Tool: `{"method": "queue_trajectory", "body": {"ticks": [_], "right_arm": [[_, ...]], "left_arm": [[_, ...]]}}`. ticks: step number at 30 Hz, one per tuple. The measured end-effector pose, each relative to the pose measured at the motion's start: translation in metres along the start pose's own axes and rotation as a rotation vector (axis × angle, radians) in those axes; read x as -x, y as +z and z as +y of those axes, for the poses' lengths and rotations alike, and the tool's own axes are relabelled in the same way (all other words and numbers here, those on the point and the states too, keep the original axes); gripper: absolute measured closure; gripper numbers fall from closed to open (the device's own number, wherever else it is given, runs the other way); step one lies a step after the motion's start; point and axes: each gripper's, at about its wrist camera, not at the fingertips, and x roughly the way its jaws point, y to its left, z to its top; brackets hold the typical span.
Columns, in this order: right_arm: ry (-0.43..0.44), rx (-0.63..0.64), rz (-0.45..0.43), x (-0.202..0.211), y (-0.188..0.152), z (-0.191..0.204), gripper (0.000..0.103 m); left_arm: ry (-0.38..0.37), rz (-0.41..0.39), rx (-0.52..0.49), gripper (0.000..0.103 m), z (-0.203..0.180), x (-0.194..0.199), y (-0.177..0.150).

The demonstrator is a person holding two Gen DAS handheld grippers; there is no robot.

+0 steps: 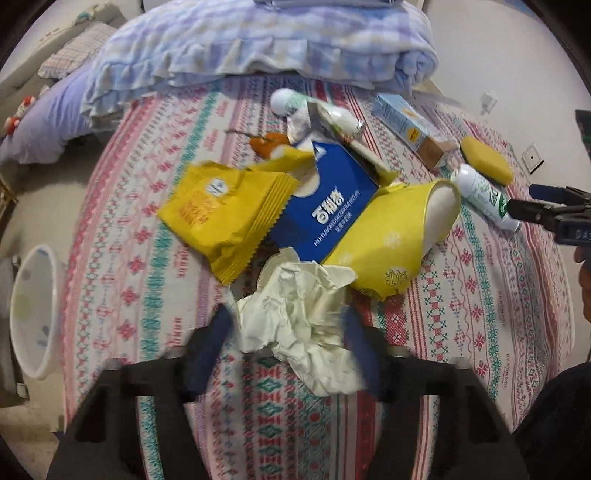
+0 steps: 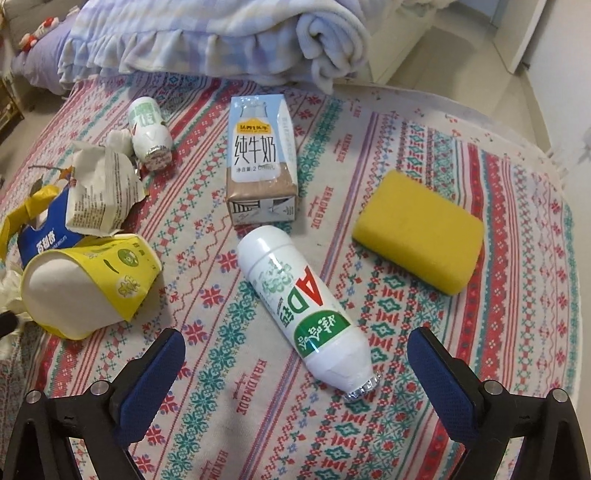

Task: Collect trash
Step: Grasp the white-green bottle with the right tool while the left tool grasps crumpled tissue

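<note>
In the left wrist view a crumpled white tissue [image 1: 295, 321] lies on the patterned bed sheet [image 1: 147, 258]. My left gripper [image 1: 288, 317] has its blurred blue pads against both sides of it. Behind the tissue lie a yellow snack packet [image 1: 221, 214], a blue biscuit box [image 1: 328, 206] and a squashed yellow paper cup [image 1: 399, 236]. My right gripper [image 2: 295, 336] stands wide open over a white AD drink bottle [image 2: 306, 314] that lies on its side. Past that bottle are a milk carton [image 2: 258, 158], a smaller bottle [image 2: 149, 129] and a torn wrapper [image 2: 99, 192].
A yellow sponge [image 2: 417, 229] lies to the right of the bottle. A folded blue blanket [image 2: 221, 33] fills the far end of the bed. A translucent dotted bin [image 1: 33, 310] stands on the floor off the bed's left edge. A person's dark sleeve [image 1: 554, 406] shows at the right.
</note>
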Motion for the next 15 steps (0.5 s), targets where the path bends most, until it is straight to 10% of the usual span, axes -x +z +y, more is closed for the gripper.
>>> {"method": "queue_trajectory", "body": {"ticks": [4, 10, 13, 15], "right_arm": [[0.007, -0.029, -0.005, -0.001, -0.001, -0.007, 0.005], [-0.003, 0.014, 0.057, -0.025, 0.003, -0.001, 0.022], [0.006, 0.019, 0.084, -0.032, 0.003, 0.002, 0.059], [0.028, 0.020, 0.089, -0.031, 0.001, 0.004, 0.061]], "left_arm": [[0.023, -0.025, 0.001, 0.080, 0.003, 0.001, 0.000], [-0.051, -0.019, 0.063, 0.086, 0.019, 0.013, -0.004], [-0.094, -0.023, 0.092, 0.087, 0.026, 0.023, -0.008], [-0.122, -0.030, 0.118, 0.087, 0.033, 0.033, -0.012]]}}
